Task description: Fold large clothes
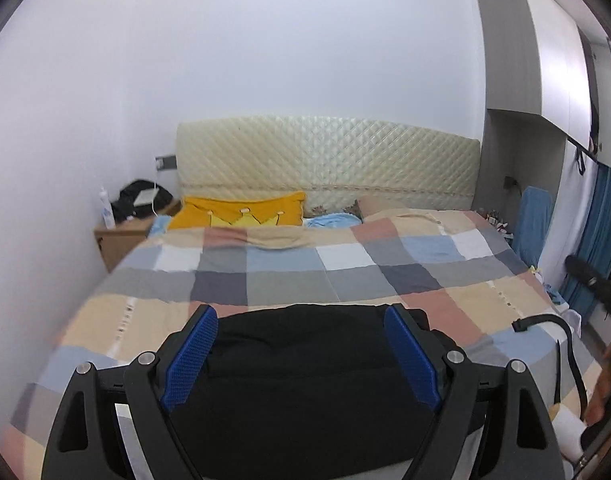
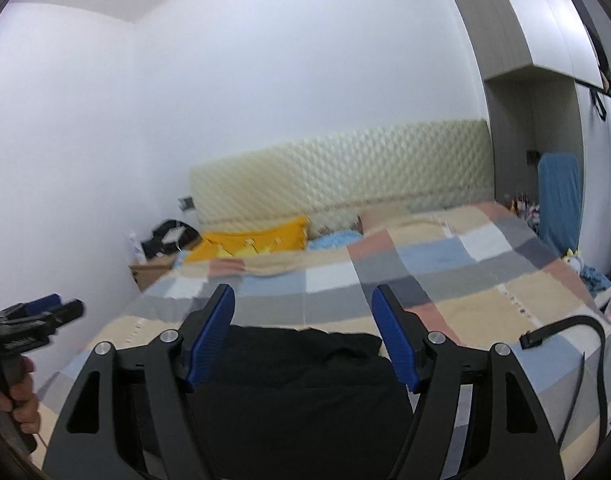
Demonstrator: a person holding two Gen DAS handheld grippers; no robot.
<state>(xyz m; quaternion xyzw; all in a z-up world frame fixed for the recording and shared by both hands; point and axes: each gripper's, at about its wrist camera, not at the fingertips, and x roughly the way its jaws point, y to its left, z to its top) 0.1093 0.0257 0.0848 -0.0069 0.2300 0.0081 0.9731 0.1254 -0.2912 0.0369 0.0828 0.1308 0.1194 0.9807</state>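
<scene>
A black garment [image 1: 301, 364] lies in a folded heap on the checked bedspread [image 1: 345, 268] at the near end of the bed. My left gripper [image 1: 301, 314] is open, its blue pads [image 1: 193, 356] spread above the garment and holding nothing. In the right wrist view the same black garment [image 2: 297, 380] lies below my right gripper [image 2: 303, 294], which is open and empty. The left gripper also shows at the left edge of the right wrist view [image 2: 45, 312], held in a hand.
A black belt [image 1: 561, 344] curls on the bedspread at the right, seen too in the right wrist view [image 2: 585, 344]. A yellow pillow [image 1: 241, 212] and cream headboard [image 1: 329, 160] are at the far end. A wooden nightstand [image 1: 121, 240] stands left; wardrobe [image 1: 545, 60] right.
</scene>
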